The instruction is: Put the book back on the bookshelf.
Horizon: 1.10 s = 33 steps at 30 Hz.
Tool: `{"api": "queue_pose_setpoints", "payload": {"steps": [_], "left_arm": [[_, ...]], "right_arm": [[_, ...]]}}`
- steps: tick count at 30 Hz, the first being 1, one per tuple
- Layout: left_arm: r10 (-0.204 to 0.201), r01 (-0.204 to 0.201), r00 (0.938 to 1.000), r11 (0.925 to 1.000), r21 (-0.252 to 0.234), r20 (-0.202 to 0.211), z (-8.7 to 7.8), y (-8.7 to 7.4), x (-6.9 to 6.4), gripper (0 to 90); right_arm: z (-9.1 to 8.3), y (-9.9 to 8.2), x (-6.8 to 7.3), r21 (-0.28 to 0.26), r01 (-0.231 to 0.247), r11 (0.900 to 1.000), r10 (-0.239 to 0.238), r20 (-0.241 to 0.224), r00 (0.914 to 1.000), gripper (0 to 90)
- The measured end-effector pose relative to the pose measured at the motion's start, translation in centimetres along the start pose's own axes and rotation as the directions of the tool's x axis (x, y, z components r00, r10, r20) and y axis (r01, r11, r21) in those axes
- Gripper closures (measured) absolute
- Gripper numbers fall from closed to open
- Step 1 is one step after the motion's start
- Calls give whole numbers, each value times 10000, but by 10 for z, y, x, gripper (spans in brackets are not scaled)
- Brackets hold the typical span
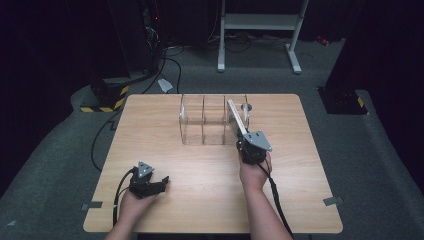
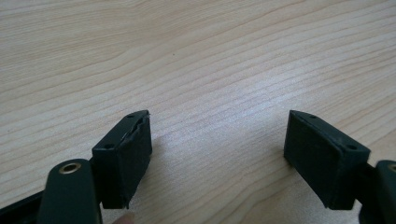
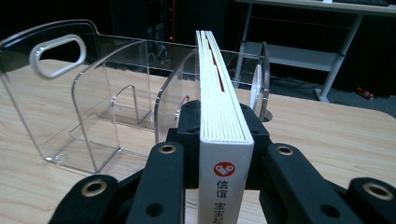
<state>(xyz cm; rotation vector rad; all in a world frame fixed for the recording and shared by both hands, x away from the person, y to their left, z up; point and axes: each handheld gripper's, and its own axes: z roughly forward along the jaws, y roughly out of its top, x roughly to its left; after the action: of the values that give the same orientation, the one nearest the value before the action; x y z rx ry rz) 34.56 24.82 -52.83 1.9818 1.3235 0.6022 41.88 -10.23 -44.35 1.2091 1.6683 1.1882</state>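
1. Looking down from the high view: a person's two forearms come in from the near edge of a pale wooden counter. The right gripper holds a white book upright at the right end of a clear acrylic rack, which stands at the far middle of the counter. The left gripper rests low on the near left of the counter, well apart from the rack.

2. Looking along the left gripper view: its two black fingers stand wide apart with nothing between them, just above bare wood grain.

3. Looking along the right gripper view: the fingers are clamped on the book, one on each cover, spine toward the camera and page edges up. Ahead, the rack shows curved clear dividers and a handle cut-out at its left wall. The book's far end lines up with the rightmost slot; whether it is already between the dividers cannot be told.

4. Judged step: the book is being slotted into the rack. The next move likely calls for sliding it straight forward, kept upright and clear of the divider edges, then releasing it.
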Motion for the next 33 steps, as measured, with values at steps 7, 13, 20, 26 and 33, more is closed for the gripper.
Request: {"api": "queue_pose_setpoints", "payload": {"steps": [7, 13, 20, 26, 33], "left_arm": [[-5, 5, 10000, 10000, 4, 3, 0, 0, 0, 236], [-24, 24, 10000, 10000, 1, 4, 0, 0, 0, 236], [-51, 51, 10000, 10000, -8, -12, 0, 0, 0, 236], [-54, 54, 10000, 10000, -4, -11, -1, -1, 0, 236], [-61, 61, 10000, 10000, -5, -16, -1, -1, 0, 236]], "right_arm": [[13, -3, 1, 179, -74, 9998, 70, 220, 9997, 756], [21, -2, 4, 141, -118, 9998, 113, 366, 9993, 756], [28, -2, 4, 138, -226, 9997, 220, 399, 9990, 756], [31, -4, 3, 162, -236, 9996, 227, 547, 9982, 756], [33, -5, 3, 131, -179, 9998, 170, 653, 9977, 755]]}}
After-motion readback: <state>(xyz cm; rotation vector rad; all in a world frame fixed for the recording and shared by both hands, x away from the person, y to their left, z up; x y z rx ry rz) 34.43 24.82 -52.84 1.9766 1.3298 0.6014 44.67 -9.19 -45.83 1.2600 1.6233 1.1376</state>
